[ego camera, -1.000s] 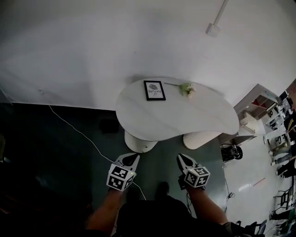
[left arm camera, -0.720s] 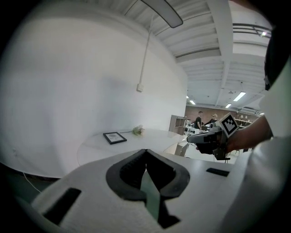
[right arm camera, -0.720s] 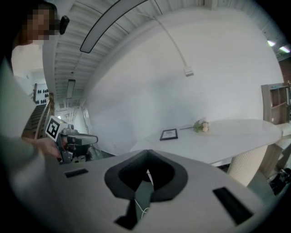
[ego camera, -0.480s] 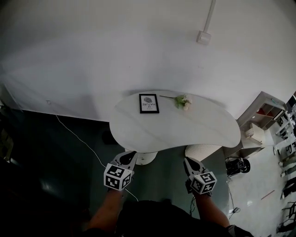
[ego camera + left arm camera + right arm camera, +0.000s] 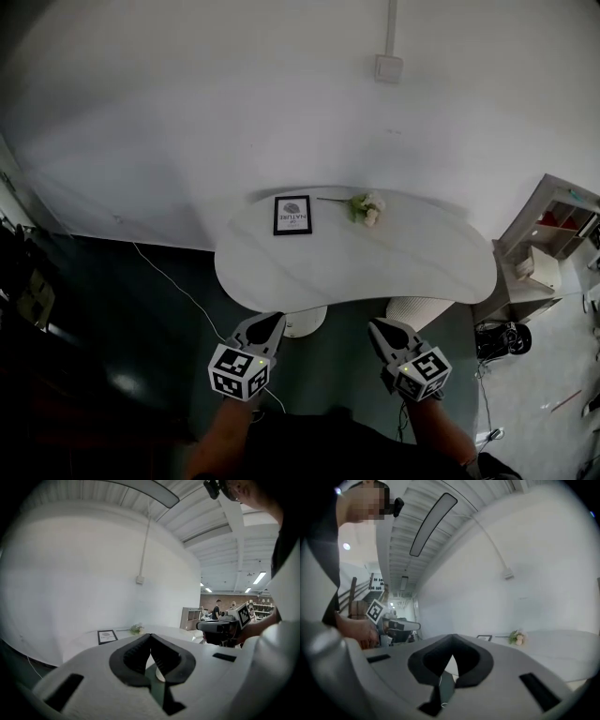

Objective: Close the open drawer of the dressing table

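The white kidney-shaped dressing table (image 5: 375, 262) stands against the wall, with a black picture frame (image 5: 292, 215) and a small flower sprig (image 5: 364, 207) on its top. No open drawer shows in any view. My left gripper (image 5: 272, 322) hangs just short of the table's front edge, near its round white leg (image 5: 305, 323). My right gripper (image 5: 377, 328) hangs beside the ribbed leg (image 5: 417, 309). Both are shut and hold nothing. In the left gripper view the jaw tips (image 5: 150, 635) meet below the frame (image 5: 107, 636). In the right gripper view the tips (image 5: 452, 638) meet too.
A white shelf unit (image 5: 553, 234) stands to the right of the table, with a dark wheeled object (image 5: 506, 339) on the floor before it. A thin white cable (image 5: 178, 291) runs across the dark floor at the left. A wall socket (image 5: 388, 67) sits above the table.
The head view has shifted so that the table sits nearer and more centred. Both grippers have kept their place ahead of the body and stay shut.
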Tool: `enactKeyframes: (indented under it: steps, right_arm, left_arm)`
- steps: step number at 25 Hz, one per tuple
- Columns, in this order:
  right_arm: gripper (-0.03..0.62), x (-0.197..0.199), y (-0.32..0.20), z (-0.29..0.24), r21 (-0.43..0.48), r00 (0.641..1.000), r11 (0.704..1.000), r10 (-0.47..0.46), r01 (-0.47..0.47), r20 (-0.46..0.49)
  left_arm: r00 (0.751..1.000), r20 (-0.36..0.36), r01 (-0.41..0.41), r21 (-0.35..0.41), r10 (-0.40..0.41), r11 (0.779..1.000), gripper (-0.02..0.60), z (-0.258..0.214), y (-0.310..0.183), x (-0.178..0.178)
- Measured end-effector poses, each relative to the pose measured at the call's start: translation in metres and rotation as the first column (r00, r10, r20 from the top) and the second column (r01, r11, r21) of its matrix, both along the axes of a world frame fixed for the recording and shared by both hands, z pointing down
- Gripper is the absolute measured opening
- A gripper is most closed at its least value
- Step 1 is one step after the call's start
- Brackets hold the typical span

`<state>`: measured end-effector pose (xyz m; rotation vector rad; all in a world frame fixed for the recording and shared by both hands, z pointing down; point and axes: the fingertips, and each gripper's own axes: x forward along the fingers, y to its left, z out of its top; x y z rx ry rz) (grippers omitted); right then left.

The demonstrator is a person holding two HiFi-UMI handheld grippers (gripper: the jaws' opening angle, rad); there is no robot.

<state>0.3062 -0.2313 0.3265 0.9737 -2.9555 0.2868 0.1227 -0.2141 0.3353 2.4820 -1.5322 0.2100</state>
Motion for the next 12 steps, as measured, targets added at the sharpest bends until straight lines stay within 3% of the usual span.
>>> enactKeyframes:
  steps: [6,9,12]
  right_arm:
    - [0.003,-0.005,0.004,-0.034,0.066,0.995,0.997,-0.056,0.051,0.078]
    - [0.003,-0.008,0.004,-0.049,0.038,0.991,0.999,-0.027,0.022,0.131]
    - [0.003,-0.011,0.000,-0.052,0.040,0.993,0.999,0.001,-0.006,0.116]
  left_arm:
    - [0.999,0.032,-0.027,0.023,0.026,0.999,0.000,-0.015,-0.007,0.017]
    - [0.999,0.036,-0.013,0.066,0.010,0.998,0.000,-0.031,-0.010,0.004]
    - [0.999,0.038,0.016,0.100,-0.020,0.995,0.000,-0.042,-0.013,-0.016]
